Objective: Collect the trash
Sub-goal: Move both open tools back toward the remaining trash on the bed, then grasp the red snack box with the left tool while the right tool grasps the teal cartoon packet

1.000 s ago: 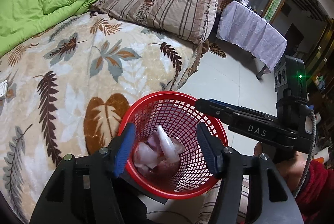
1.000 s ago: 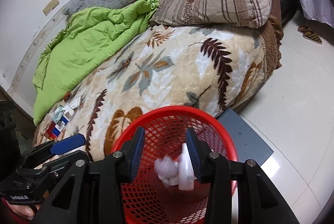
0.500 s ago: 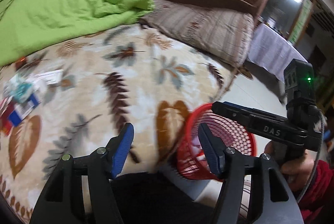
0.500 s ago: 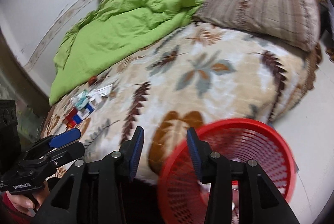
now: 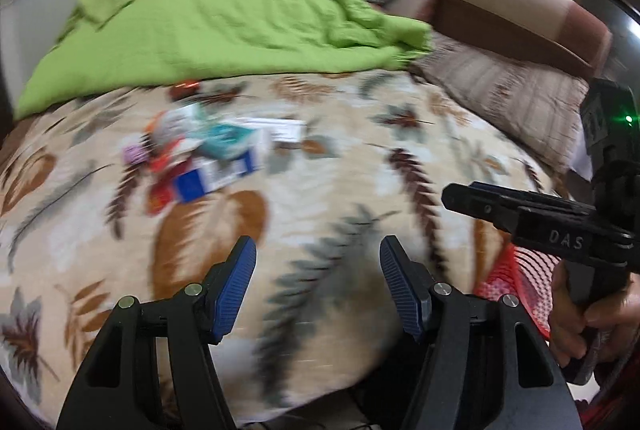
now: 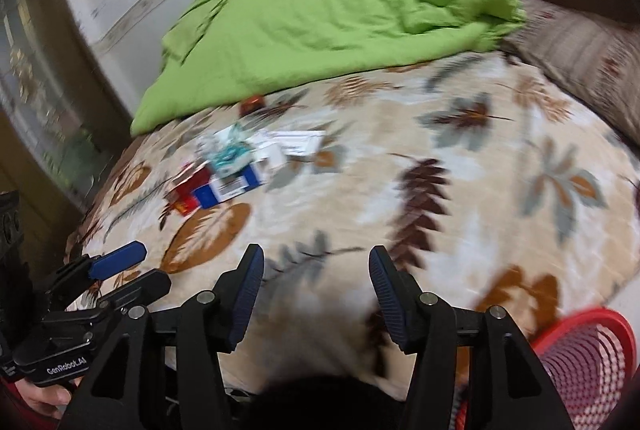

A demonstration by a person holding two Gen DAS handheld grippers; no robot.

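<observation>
Red bin: the red plastic mesh basket sits on the floor, right beside the bed, low at the right edge of both views.
Trash pile: a small heap of paper boxes and wrappers lies on the leaf-print blanket, near the green quilt and well apart from both tools.
Top pieces: a blue and white card box, a teal packet, a red box and a flat white card. The picture is blurry, so small bits are hard to tell.
Left tool: about half open, nothing between the blue pads.
Right tool: jaws are opening, nothing between them.
How it will feel: my guess is the boxes are light and thin, easy to squash. The wrappers look soft and slippery.
Where to grab: pinch a box across its 2 long flat sides, near the middle. Take a wrapper by a loose edge.
Watch out: the pads could catch the soft blanket too.
</observation>
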